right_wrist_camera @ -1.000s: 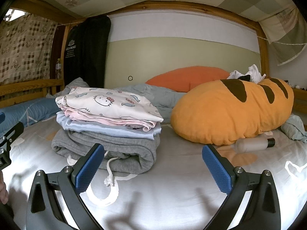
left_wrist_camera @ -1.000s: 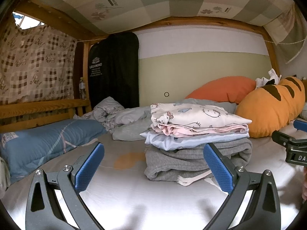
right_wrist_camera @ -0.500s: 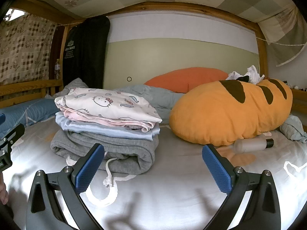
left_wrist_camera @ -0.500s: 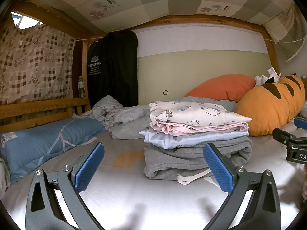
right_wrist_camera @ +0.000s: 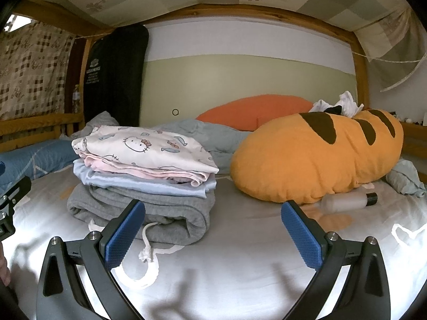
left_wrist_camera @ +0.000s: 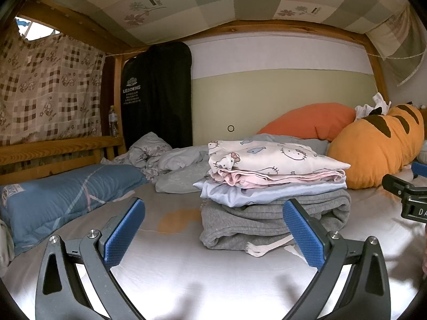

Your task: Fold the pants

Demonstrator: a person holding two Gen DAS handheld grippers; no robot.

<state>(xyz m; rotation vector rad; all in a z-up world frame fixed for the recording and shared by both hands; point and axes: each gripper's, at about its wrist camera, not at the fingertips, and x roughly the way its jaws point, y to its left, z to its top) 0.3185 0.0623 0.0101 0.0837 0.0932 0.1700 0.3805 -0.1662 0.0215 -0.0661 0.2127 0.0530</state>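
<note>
Four folded garments sit stacked on the white bed sheet (right_wrist_camera: 240, 253): grey drawstring sweatpants (right_wrist_camera: 149, 210) at the bottom, a pale blue piece (right_wrist_camera: 149, 184) on them, a pink one (right_wrist_camera: 128, 166) above, and cream cartoon-cat print pants (right_wrist_camera: 149, 144) on top. Just right of the stack lies an orange striped bolster pillow (right_wrist_camera: 315, 160), with a frosted plastic bottle (right_wrist_camera: 347, 202) touching its front edge. Both the left gripper (left_wrist_camera: 213, 229) and the right gripper (right_wrist_camera: 212, 232) hover before the stack, blue-padded jaws spread wide, gripping nothing.
</note>
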